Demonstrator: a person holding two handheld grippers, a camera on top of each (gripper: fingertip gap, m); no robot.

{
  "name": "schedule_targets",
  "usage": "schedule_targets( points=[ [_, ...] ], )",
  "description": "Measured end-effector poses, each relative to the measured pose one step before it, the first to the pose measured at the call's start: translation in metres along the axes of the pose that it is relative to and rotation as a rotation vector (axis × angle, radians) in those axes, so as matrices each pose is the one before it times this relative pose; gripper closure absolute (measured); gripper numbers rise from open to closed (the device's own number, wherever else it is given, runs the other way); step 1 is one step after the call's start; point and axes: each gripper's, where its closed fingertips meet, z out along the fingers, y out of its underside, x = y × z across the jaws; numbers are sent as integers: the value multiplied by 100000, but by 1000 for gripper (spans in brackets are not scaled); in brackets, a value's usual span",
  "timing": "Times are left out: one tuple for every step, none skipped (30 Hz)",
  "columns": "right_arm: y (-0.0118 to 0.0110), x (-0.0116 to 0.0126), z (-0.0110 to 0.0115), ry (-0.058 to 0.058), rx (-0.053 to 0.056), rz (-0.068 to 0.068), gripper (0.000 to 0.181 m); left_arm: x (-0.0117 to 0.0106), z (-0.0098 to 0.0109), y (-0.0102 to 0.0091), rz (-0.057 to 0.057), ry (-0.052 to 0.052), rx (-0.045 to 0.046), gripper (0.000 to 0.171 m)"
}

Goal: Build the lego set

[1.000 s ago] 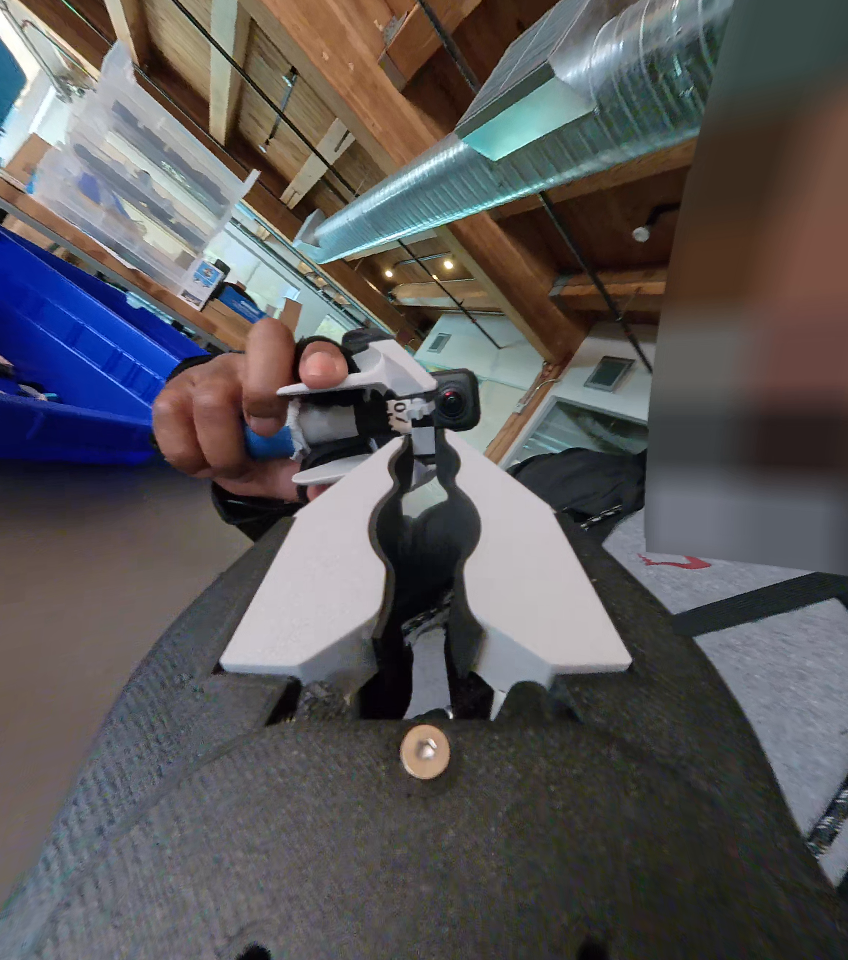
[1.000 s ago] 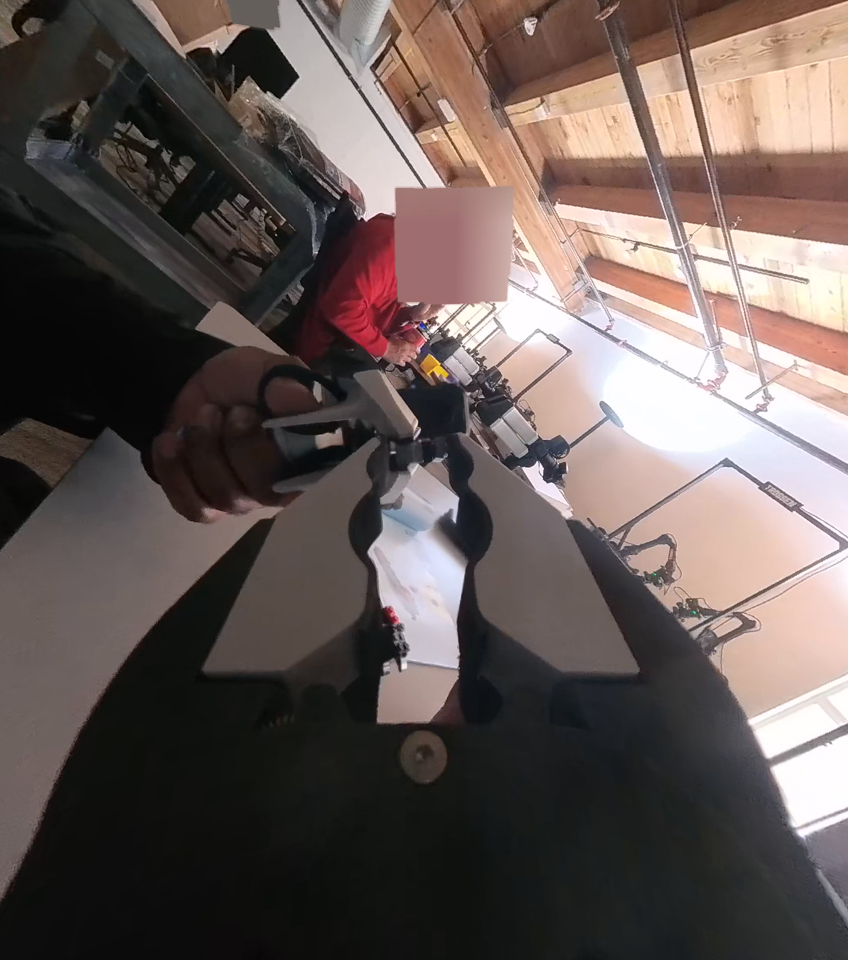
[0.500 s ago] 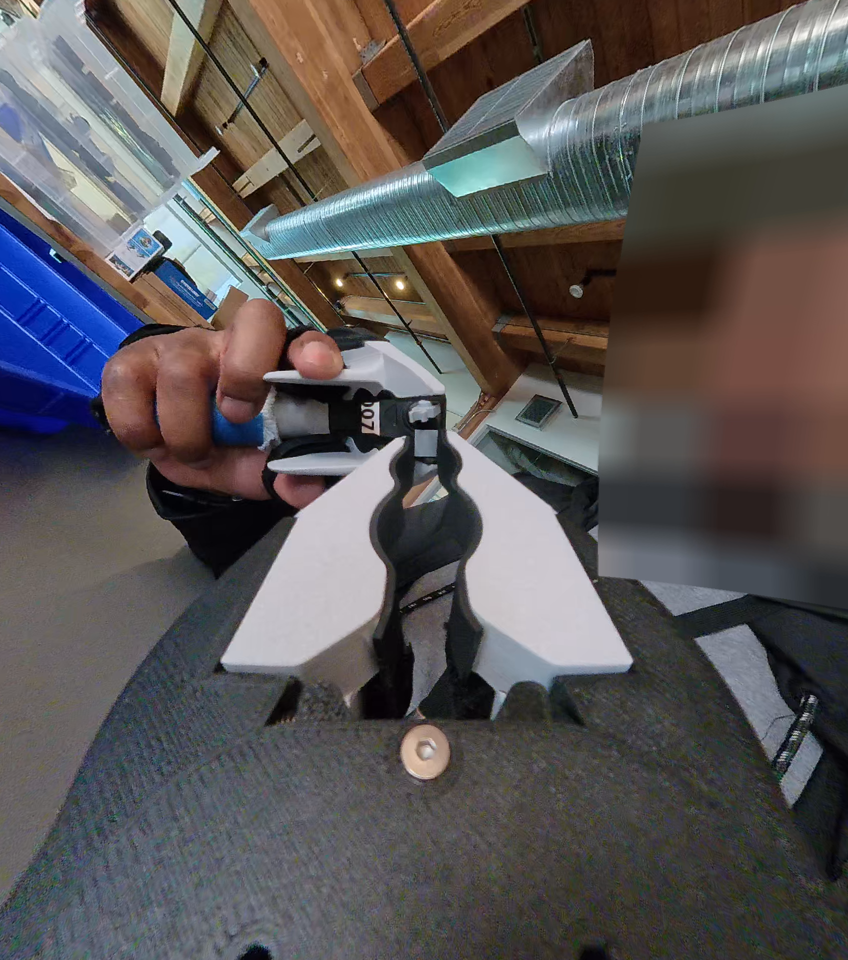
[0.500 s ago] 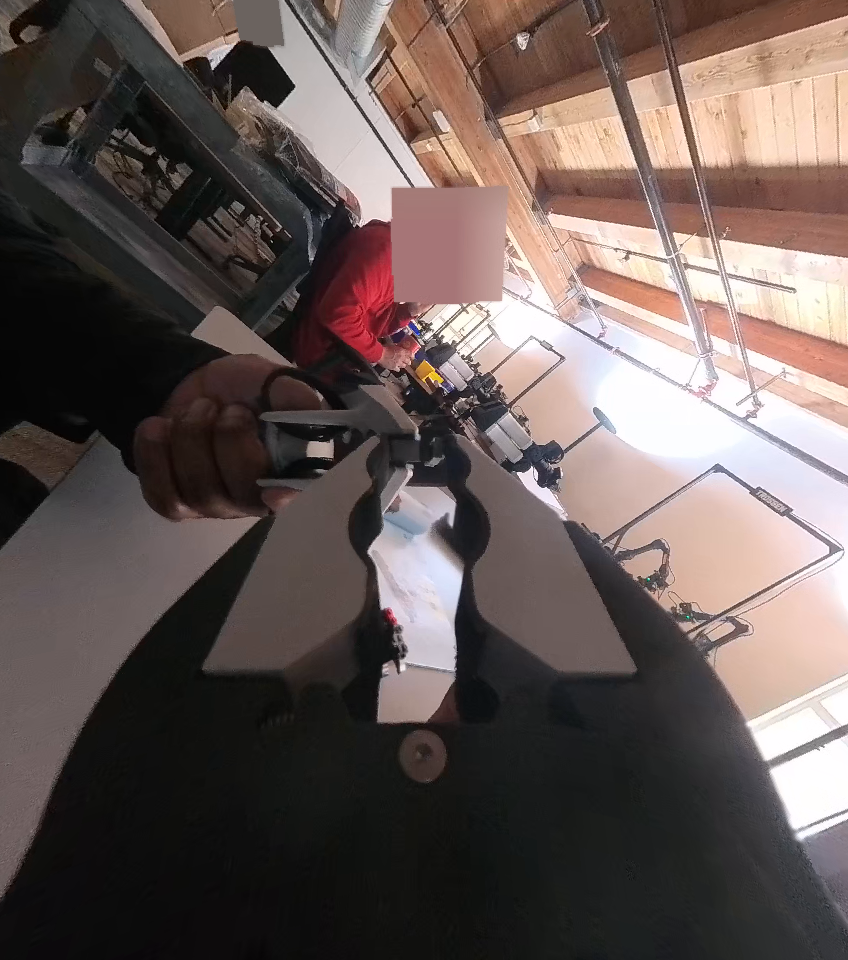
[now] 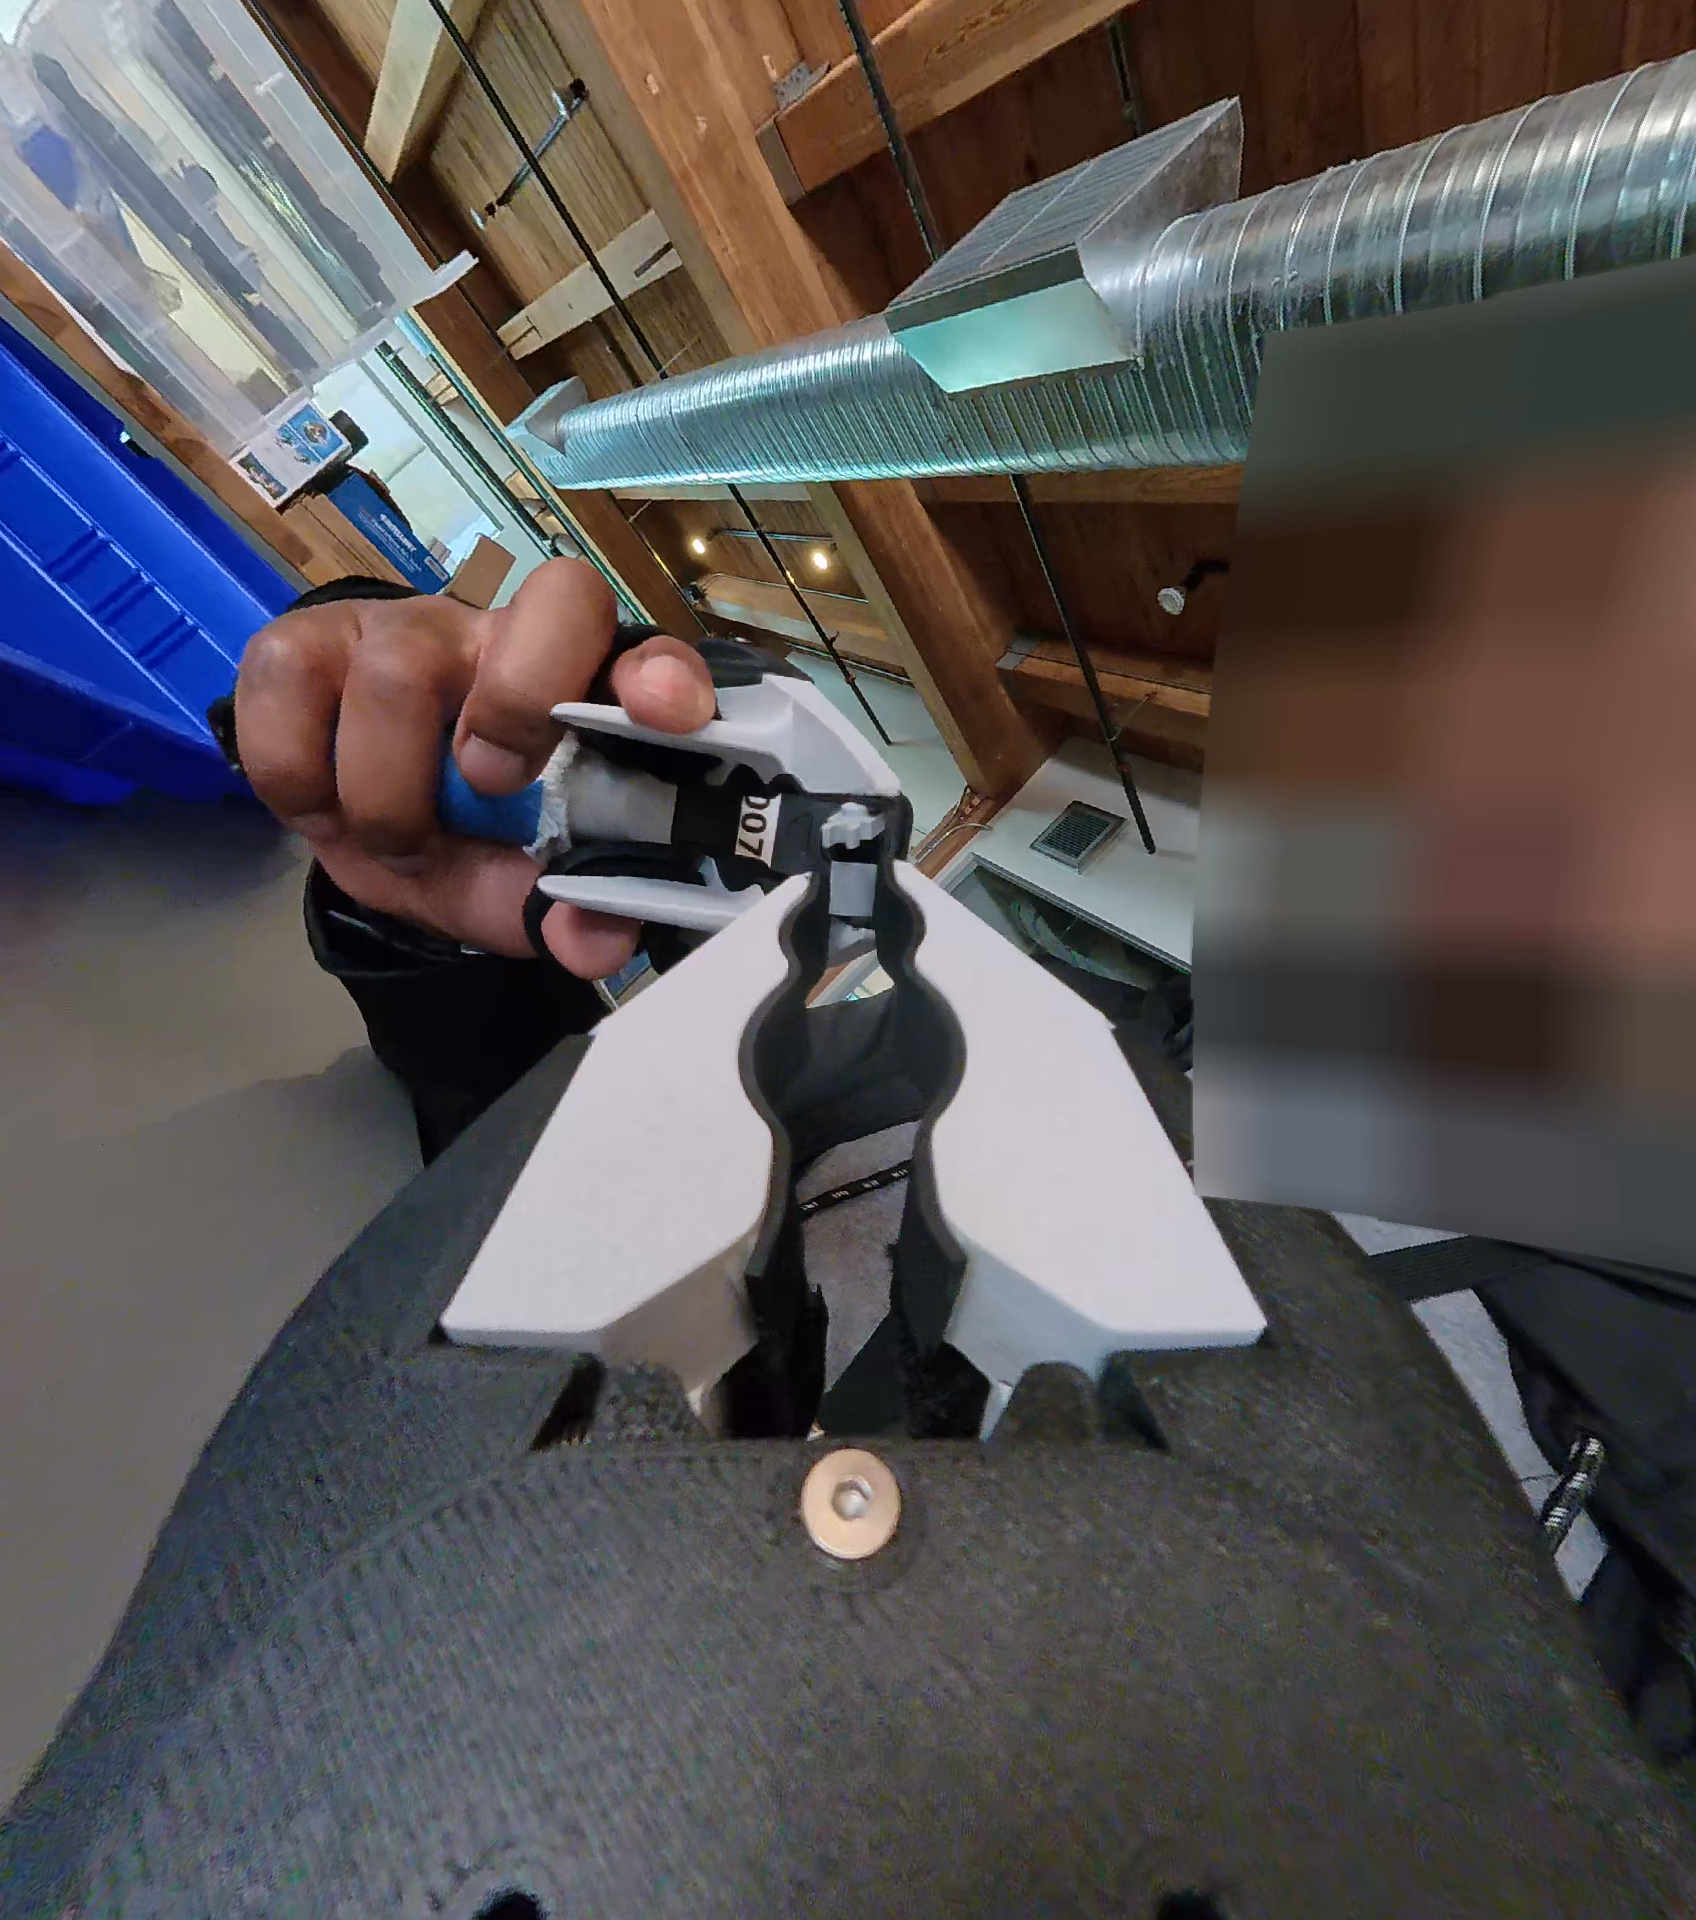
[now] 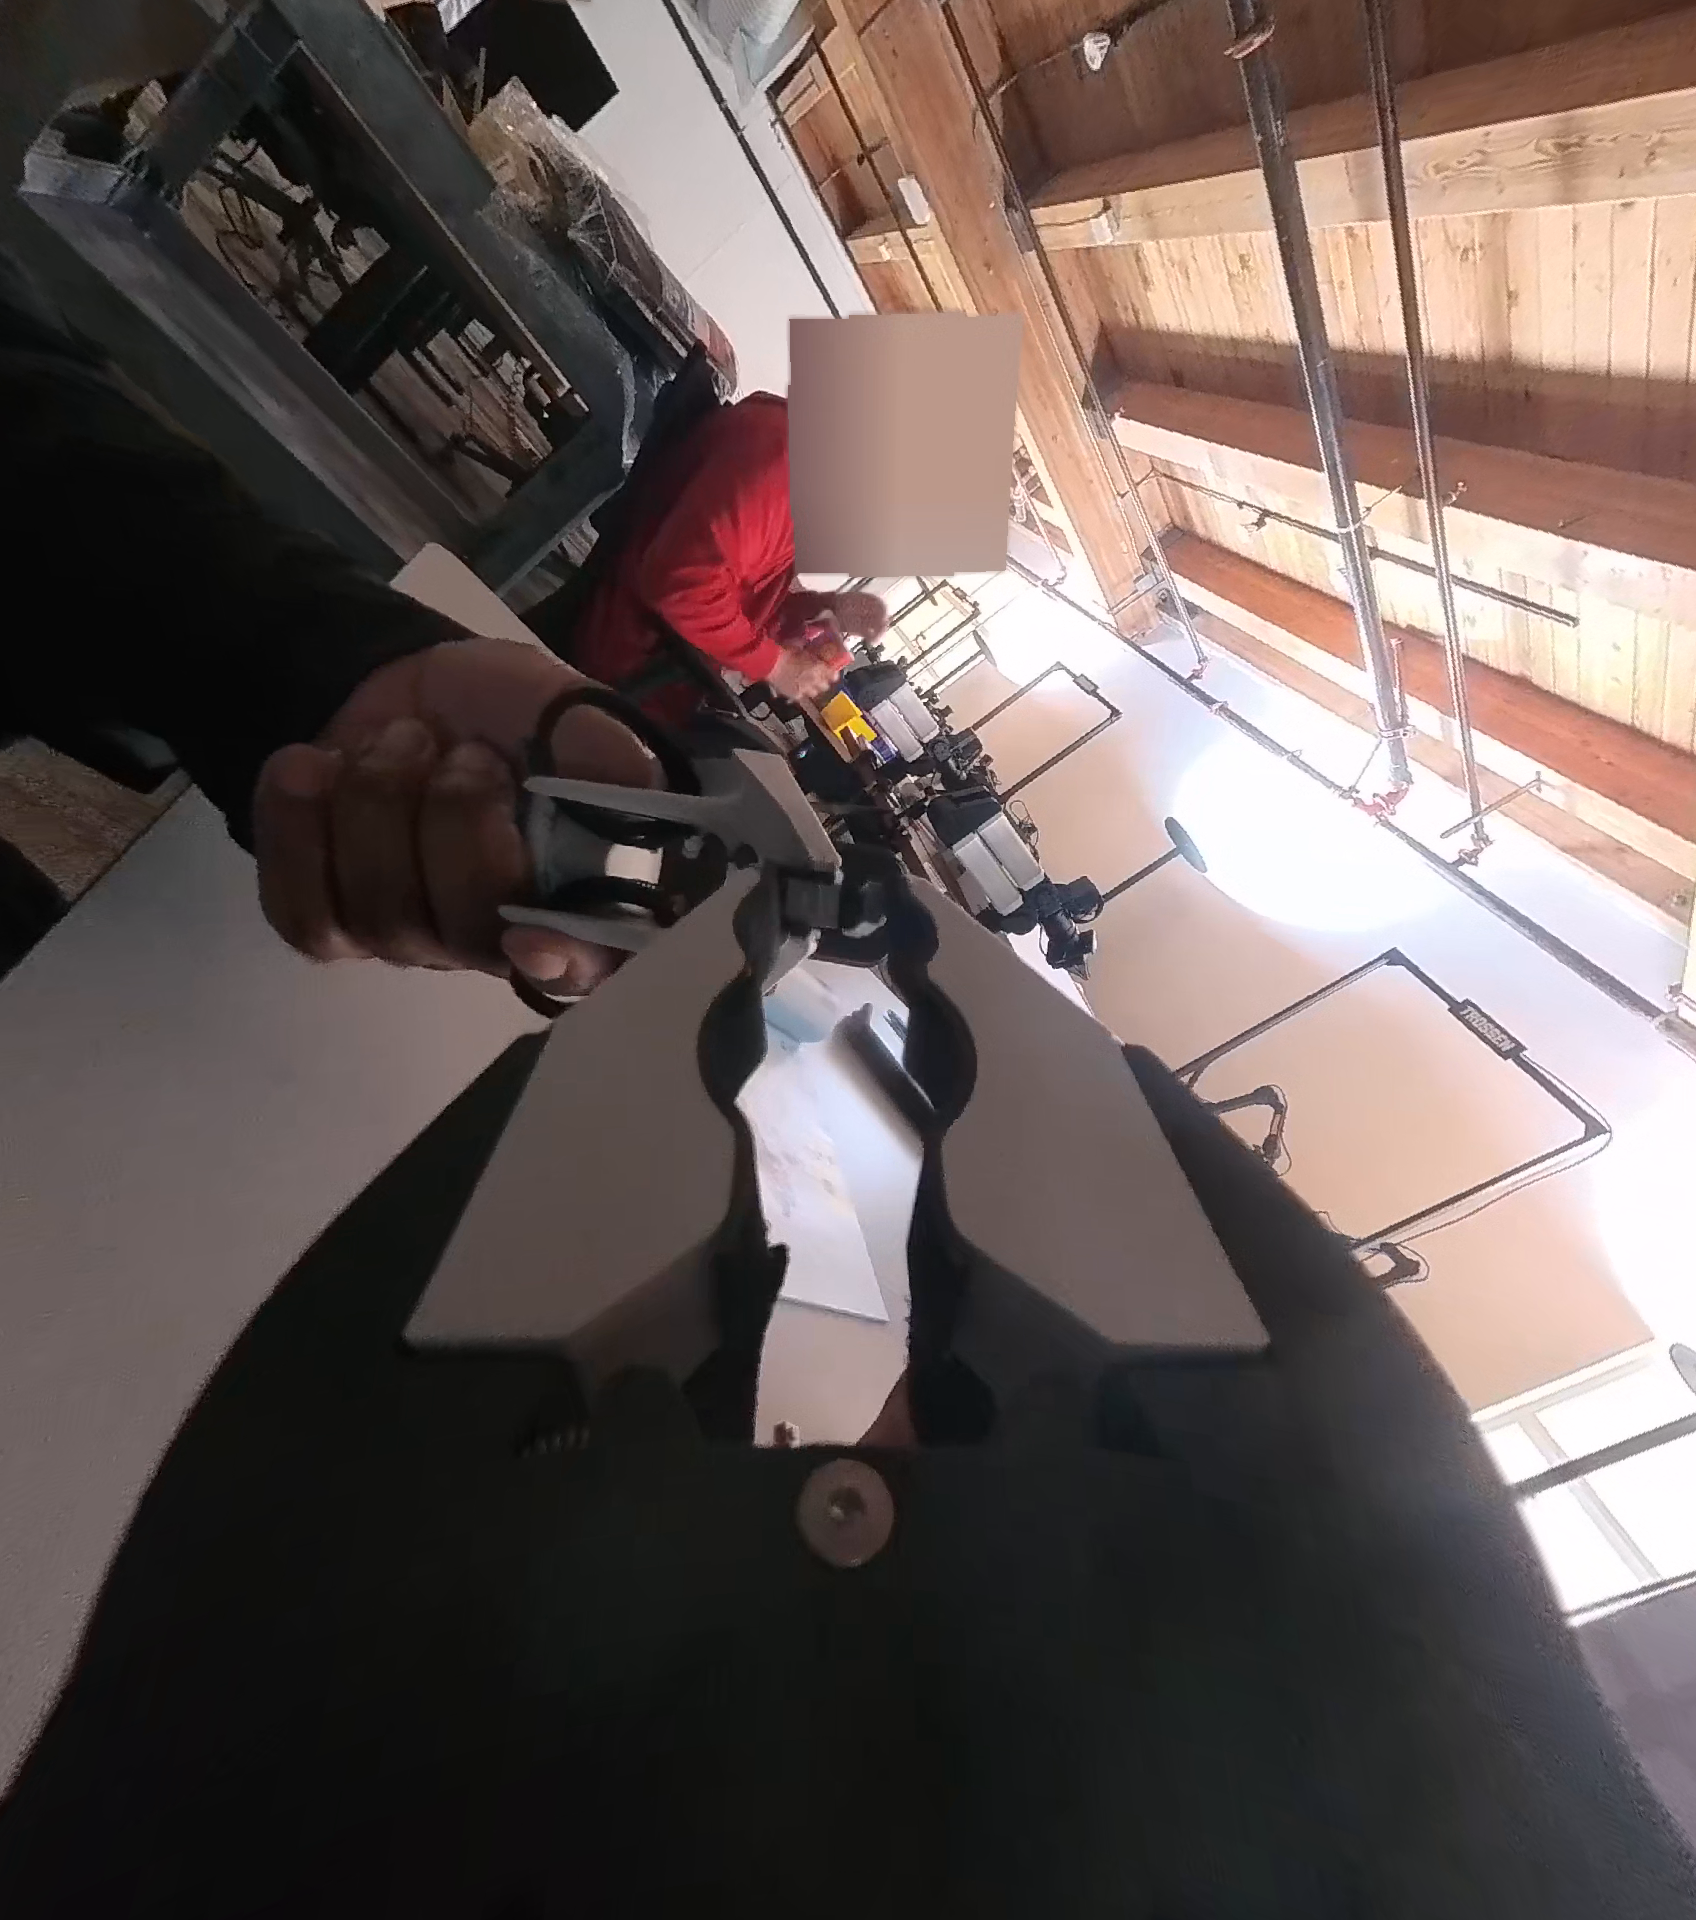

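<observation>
Left fingers (image 5: 636, 1143) flank grey lego piece (image 5: 849, 881) | long axis along fingers

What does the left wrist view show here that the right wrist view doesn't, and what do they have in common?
Only the left wrist view shows the blue bin, the silver air duct and clear storage boxes. Only the right wrist view shows a person in a red top, a white tabletop with paper sheets, and bright windows. Both show their own gripper, left gripper and right gripper, slightly parted, tips meeting the other hand-held gripper; wooden ceiling beams appear in both. No lego piece is clearly identifiable.
</observation>
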Motion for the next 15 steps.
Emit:
schedule_targets(
  points=[
    [-9, -2, -11, 27, -126, -370, 160, -7, 18, -8, -288, 131, 102, 163],
    [-36, 16, -11, 69, 133, -225, 160, 41, 33, 18, -88, 381, 30, 163],
    [-50, 10, -11, 235, 185, -404, 160, 38, 28, -1, -589, 509, 194, 163],
    [-16, 13, -12, 173, 16, -303, 160, 13, 24, -5, -456, 271, 131, 163],
    [-9, -13, -18, 43, -48, -389, 160, -3, 9, 29, -297, 70, -47, 164],
    [21, -11, -14, 81, -236, -683, 160, -36, 0, 3, -427, -127, 40, 163],
    [29, -23, -15, 67, -372, -829, 160, -37, -7, 1, -321, -166, 5, 164],
    [19, -12, -14, -8, -392, -894, 160, -28, -1, 14, -463, -16, -85, 163],
    [29, -16, -7, -61, -441, -757, 160, -20, -4, -10, -369, -17, 115, 163],
    [-11, 7, -2, -26, -276, -651, 160, 0, 14, 8, -161, 202, 39, 163],
    [-32, 14, -6, 160, -136, -863, 160, 28, 33, -16, -584, 384, 155, 163],
    [-28, 25, -9, 112, -222, -671, 160, 19, 18, -13, -59, 86, 68, 163],
    [-15, 2, -7, 50, -179, -637, 160, 11, 13, 13, -60, -62, -94, 163],
    [-4, -1, -4, 59, -264, -579, 160, -11, 8, -21, -23, -276, 30, 163],
    [-7, -7, -4, -25, -154, -385, 160, -11, 8, 22, -7, -188, -159, 163]
  ],
)
